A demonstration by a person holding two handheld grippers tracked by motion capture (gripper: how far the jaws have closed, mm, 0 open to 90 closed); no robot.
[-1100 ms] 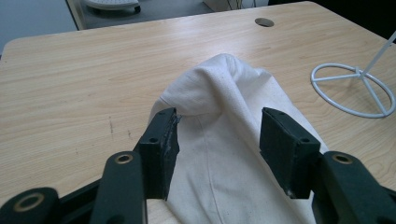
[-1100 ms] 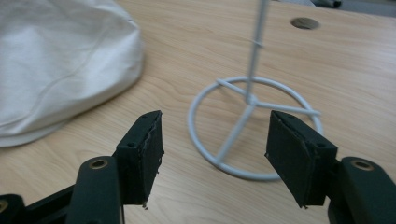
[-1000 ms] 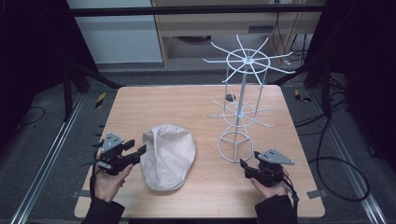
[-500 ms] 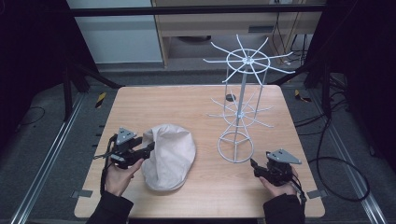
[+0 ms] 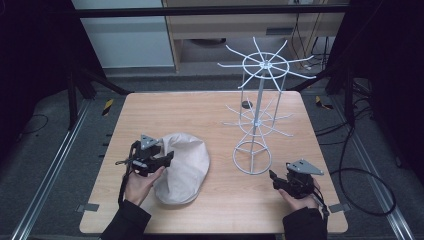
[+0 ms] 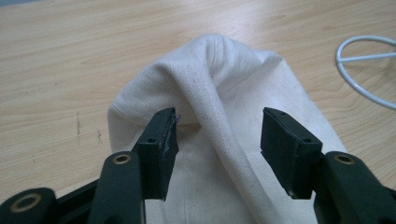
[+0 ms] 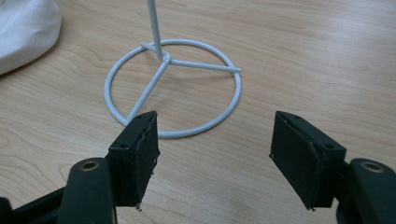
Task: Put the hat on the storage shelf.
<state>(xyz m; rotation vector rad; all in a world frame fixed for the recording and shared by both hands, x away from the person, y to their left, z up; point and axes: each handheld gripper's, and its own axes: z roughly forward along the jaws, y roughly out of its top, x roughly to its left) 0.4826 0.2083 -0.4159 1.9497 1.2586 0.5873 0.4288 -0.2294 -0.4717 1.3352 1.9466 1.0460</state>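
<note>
Cream cloth cap [image 5: 182,167] is lying on the wooden table [image 5: 200,115]; the left gripper [image 6: 217,135] is straddling its raised fold, jaws spread. Up close, the right gripper [image 7: 215,149] is gaping, unloaded, facing the white rack's [image 5: 260,115] ring base.

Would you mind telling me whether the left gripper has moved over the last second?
Yes. The left gripper has moved rightward toward the white wire rack, and its open jaws now straddle a fold of the cream fabric cap.

The left gripper [image 5: 167,158] has moved rightward onto the cream cap [image 5: 186,167], jaws straddling a fold.
</note>
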